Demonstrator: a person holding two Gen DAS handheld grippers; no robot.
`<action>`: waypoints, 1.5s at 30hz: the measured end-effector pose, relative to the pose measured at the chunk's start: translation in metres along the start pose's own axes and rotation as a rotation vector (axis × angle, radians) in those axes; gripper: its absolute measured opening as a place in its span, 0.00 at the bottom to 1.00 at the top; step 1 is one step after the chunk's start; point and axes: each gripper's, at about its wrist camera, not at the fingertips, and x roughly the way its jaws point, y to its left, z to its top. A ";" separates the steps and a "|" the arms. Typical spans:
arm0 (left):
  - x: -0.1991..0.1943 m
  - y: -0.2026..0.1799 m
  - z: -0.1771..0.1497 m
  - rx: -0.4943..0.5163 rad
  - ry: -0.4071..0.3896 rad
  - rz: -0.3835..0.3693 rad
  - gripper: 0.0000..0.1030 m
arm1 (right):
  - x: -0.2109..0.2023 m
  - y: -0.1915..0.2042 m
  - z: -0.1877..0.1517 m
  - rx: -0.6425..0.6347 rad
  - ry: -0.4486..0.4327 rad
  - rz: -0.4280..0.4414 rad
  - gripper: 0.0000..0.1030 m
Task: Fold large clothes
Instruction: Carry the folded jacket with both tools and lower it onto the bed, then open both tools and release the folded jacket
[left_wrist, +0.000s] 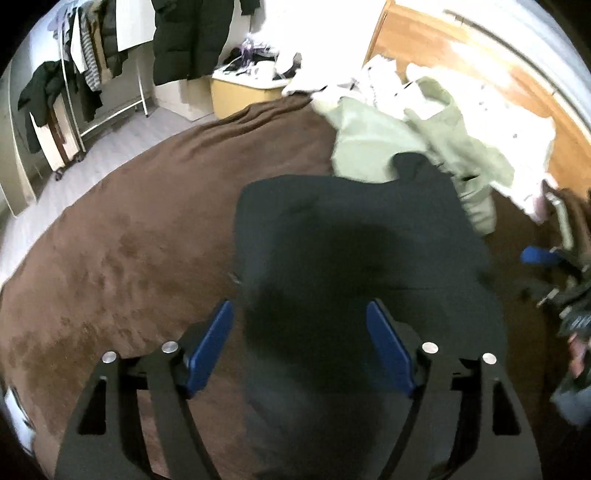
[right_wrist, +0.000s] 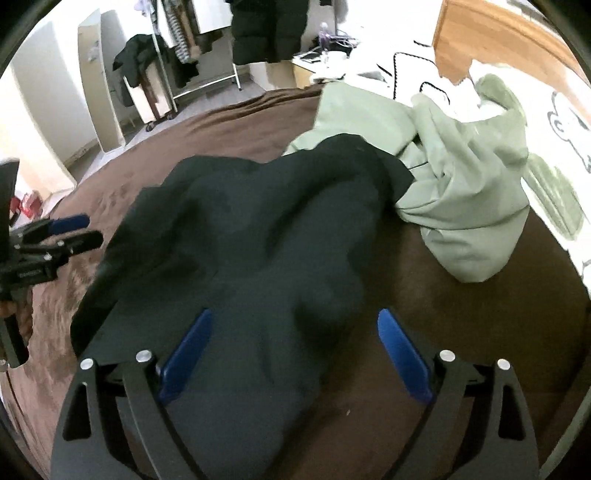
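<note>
A dark garment (left_wrist: 351, 240) lies crumpled on the brown blanket (left_wrist: 129, 240) of a bed. My left gripper (left_wrist: 299, 306) hovers over its near part, blue pads wide apart, open, with nothing pressed between them. In the right wrist view the same dark garment (right_wrist: 258, 229) spreads across the blanket (right_wrist: 461, 325), and my right gripper (right_wrist: 294, 314) stands open above it, its right pad over bare blanket. Each gripper shows in the other's view: the right gripper (left_wrist: 546, 258) at the right edge, the left gripper (right_wrist: 83, 230) at the left edge.
A pale green garment (left_wrist: 369, 147) (right_wrist: 461, 177) is heaped beyond the dark one, with white bedding (left_wrist: 498, 110) and a wooden headboard (left_wrist: 443, 48) behind. Past the bed's far edge stand a clothes rack (left_wrist: 74, 74), a hanging black coat (left_wrist: 188, 37) and a cluttered nightstand (left_wrist: 240, 92).
</note>
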 end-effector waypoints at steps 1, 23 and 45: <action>-0.005 -0.006 -0.004 -0.004 -0.008 -0.009 0.72 | -0.001 0.007 -0.005 -0.002 -0.010 -0.002 0.87; 0.055 -0.020 -0.078 0.016 0.067 -0.023 0.87 | 0.039 0.012 -0.085 0.087 0.100 0.041 0.80; 0.006 0.000 -0.079 -0.115 -0.028 0.047 0.94 | 0.012 0.024 -0.079 0.040 -0.003 -0.026 0.94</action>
